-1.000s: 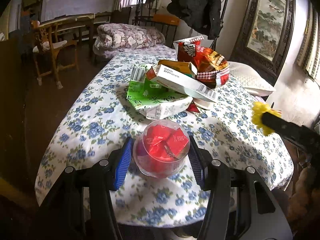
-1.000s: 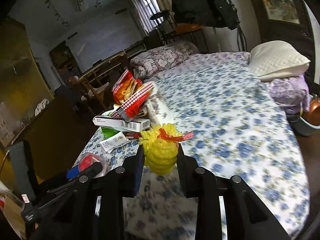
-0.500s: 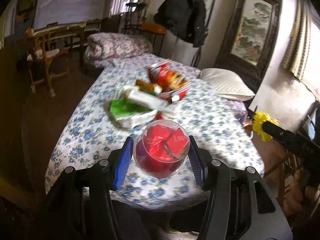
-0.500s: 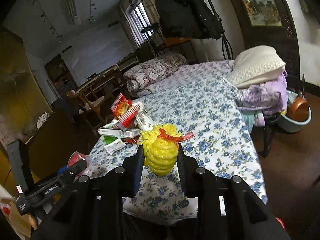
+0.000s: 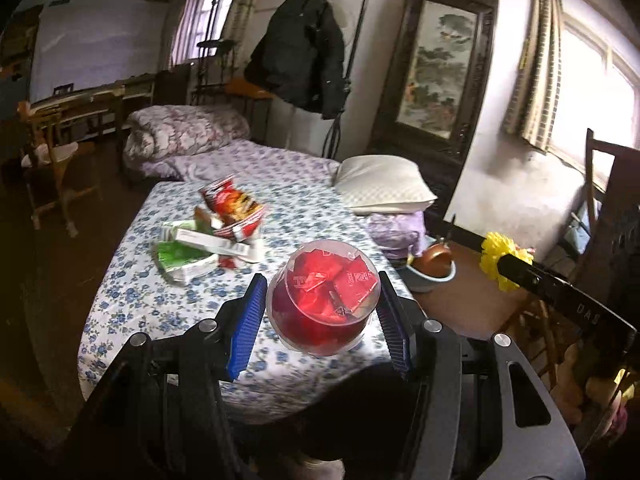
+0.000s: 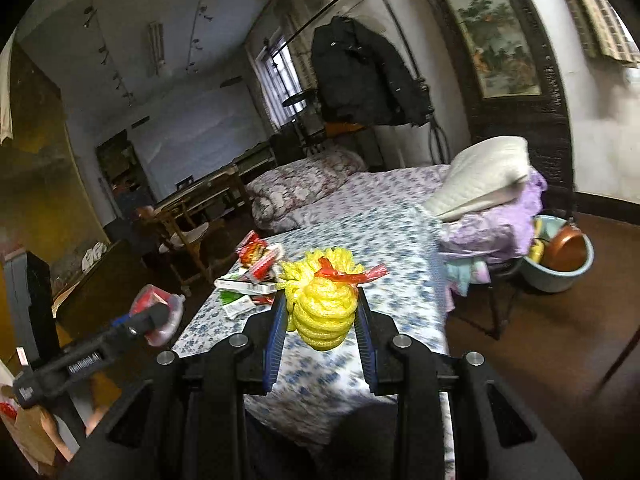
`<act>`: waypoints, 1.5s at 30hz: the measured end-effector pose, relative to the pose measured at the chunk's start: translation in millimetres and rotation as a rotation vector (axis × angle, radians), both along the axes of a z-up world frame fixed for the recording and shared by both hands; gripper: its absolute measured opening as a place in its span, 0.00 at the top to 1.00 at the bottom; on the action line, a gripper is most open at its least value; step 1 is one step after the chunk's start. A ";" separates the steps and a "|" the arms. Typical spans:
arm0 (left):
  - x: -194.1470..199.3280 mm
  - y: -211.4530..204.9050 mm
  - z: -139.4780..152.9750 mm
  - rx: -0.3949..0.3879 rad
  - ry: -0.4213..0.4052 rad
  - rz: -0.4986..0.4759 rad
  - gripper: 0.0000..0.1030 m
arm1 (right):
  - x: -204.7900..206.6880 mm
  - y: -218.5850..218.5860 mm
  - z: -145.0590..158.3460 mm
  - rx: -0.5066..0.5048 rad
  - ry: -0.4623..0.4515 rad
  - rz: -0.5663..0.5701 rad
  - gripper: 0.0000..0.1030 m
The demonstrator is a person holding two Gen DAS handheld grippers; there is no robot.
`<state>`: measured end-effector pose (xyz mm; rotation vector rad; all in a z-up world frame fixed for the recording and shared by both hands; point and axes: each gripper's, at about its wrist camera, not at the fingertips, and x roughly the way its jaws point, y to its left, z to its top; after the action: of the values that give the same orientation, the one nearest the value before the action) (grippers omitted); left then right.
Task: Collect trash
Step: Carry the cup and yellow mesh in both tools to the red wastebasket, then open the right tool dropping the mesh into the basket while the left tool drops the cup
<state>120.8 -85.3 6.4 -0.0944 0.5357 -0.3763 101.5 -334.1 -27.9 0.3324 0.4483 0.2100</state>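
My left gripper (image 5: 322,312) is shut on a clear plastic cup (image 5: 323,301) full of red wrappers, held in the air above the near end of the flowered bed (image 5: 168,296). My right gripper (image 6: 322,312) is shut on a yellow bundle of cord (image 6: 323,307) with a red strip on top. Each gripper shows in the other's view: the right one with its yellow bundle (image 5: 505,261) at the right, the left one with the cup (image 6: 160,314) at the lower left. A heap of wrappers and flat boxes (image 5: 212,232) lies on the bed.
A white pillow (image 5: 384,190) and a folded quilt (image 5: 184,136) sit at the bed's far end. A blue basin (image 6: 558,258) with a copper pot stands on the floor right of the bed. Wooden chairs (image 5: 48,168) stand at the left; a dark coat (image 5: 300,60) hangs behind.
Both grippers have risen and drawn back from the bed with their loads still held. The trash heap looks smaller and farther, and the floor and basin have come into view.
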 end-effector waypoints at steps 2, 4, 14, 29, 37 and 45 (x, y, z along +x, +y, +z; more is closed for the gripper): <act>-11.3 -6.7 4.8 0.012 -0.015 -0.005 0.47 | -18.4 -14.2 0.5 -0.010 -0.007 -0.025 0.69; -20.5 -10.4 6.8 0.013 -0.015 -0.016 0.47 | -29.0 -25.1 -1.2 -0.011 -0.008 -0.039 0.68; -50.0 -42.2 8.1 0.082 0.003 -0.074 0.47 | -64.4 -74.2 -31.4 -0.051 0.031 -0.093 0.67; -32.1 -139.4 -38.4 0.214 0.117 -0.256 0.47 | -57.6 -139.4 -147.4 0.039 0.300 -0.184 0.67; -17.1 -191.8 -79.0 0.276 0.217 -0.355 0.47 | -50.5 -157.0 -246.1 0.095 0.544 -0.197 0.65; -9.0 -237.3 -107.0 0.340 0.274 -0.425 0.47 | -51.7 -161.0 -286.7 0.194 0.614 -0.185 0.45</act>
<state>111.7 -322.5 -100.6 0.3050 0.8876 -0.6854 49.8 -495.1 -314.5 0.6300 1.0013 -0.0367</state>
